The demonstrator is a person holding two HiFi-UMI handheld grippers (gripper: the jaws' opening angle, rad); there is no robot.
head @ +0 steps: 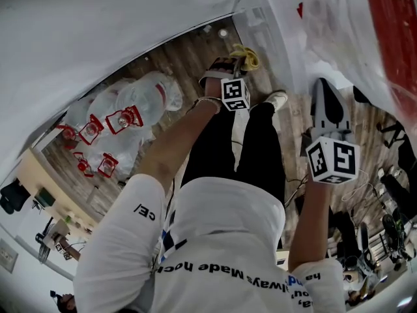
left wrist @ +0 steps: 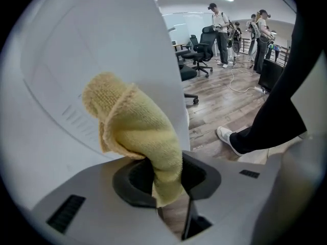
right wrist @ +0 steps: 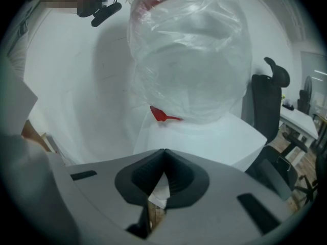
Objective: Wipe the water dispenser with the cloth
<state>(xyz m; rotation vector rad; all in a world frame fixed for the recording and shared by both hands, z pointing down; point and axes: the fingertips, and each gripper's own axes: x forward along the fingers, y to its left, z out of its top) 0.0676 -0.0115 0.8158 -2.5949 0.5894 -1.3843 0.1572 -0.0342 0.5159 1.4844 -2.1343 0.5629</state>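
A yellow cloth (left wrist: 138, 131) is clamped in my left gripper (left wrist: 166, 180) and bunches up against the white side panel of the water dispenser (left wrist: 76, 60). From the head view the cloth (head: 245, 56) sits low on the dispenser (head: 287, 38), just past the left gripper (head: 229, 70). My right gripper (head: 322, 90) is held beside the dispenser, higher and to the right. In the right gripper view its jaws (right wrist: 164, 151) are shut with nothing between them, facing the dispenser top (right wrist: 204, 137) and its plastic-wrapped water bottle (right wrist: 189, 50). A small red part (right wrist: 161, 115) shows under the bottle.
Several plastic-wrapped water bottles (head: 124, 119) with red caps lie on the wooden floor to the left. A black office chair (right wrist: 265, 101) stands right of the dispenser. People (left wrist: 219, 19) and more chairs (left wrist: 202, 50) are farther back. Cables (head: 365, 188) trail on the floor.
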